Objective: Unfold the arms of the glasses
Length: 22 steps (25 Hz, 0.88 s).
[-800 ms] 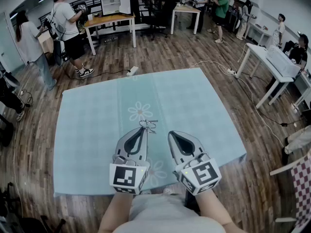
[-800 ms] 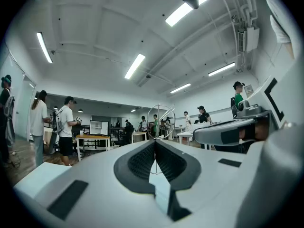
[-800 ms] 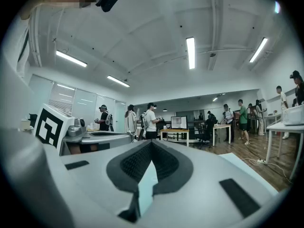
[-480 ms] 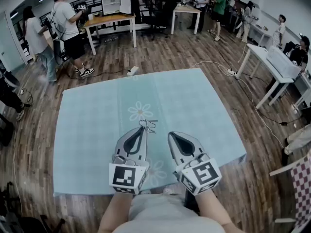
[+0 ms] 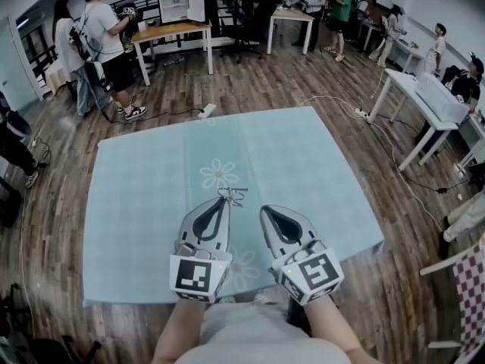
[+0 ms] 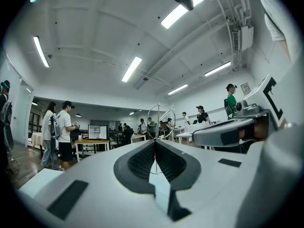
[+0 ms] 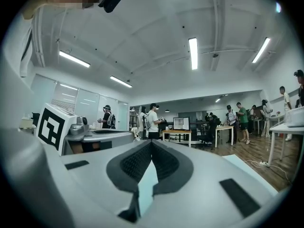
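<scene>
Thin wire-framed glasses (image 5: 233,196) hang at the tip of my left gripper (image 5: 224,202), above the light blue tablecloth (image 5: 318,165). In the left gripper view the jaws (image 6: 155,142) are shut on a thin wire of the glasses, and a round lens rim (image 6: 161,118) stands up just beyond the tips. I cannot tell whether the arms are folded. My right gripper (image 5: 266,210) is level, a little to the right of the glasses and apart from them. Its jaws (image 7: 151,142) are shut with nothing between them.
The table edge runs just in front of the person's body. A white table (image 5: 424,97) and a floor cable (image 5: 394,150) lie to the right, a checked chair (image 5: 470,294) at the lower right. Wooden desks (image 5: 173,32) and several people stand at the back.
Both grippers and the glasses have kept still. Only the people at the back left have walked a little.
</scene>
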{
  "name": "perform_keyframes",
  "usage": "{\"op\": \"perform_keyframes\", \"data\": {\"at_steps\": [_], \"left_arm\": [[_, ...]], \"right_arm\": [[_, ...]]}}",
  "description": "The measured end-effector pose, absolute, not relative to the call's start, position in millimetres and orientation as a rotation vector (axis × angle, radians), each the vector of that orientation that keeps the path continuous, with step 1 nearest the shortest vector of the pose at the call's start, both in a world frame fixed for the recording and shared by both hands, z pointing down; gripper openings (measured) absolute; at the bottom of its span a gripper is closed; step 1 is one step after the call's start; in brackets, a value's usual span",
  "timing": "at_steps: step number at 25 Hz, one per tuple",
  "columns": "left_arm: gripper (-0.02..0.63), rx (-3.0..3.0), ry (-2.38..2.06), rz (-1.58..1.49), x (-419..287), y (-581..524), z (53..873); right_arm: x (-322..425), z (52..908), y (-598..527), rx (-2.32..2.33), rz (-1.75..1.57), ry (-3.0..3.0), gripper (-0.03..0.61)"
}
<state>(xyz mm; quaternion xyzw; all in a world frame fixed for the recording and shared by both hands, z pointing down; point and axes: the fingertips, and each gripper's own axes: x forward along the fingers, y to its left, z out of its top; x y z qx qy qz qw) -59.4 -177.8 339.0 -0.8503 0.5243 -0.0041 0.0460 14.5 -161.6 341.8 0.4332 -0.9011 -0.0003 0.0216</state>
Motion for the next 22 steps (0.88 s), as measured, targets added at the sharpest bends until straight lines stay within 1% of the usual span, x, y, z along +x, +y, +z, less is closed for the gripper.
{"op": "perform_keyframes", "data": {"at_steps": [12, 22], "left_arm": [[0.011, -2.526, 1.462, -0.026, -50.8, -169.6, 333.1], [0.011, -2.260, 1.213, -0.243, -41.4, -164.0, 325.8]], "right_arm": [[19.7, 340.6, -159.6, 1.350, 0.001, -2.799, 0.008], [25.2, 339.3, -159.6, 1.352, -0.004, -2.806, 0.008]]}}
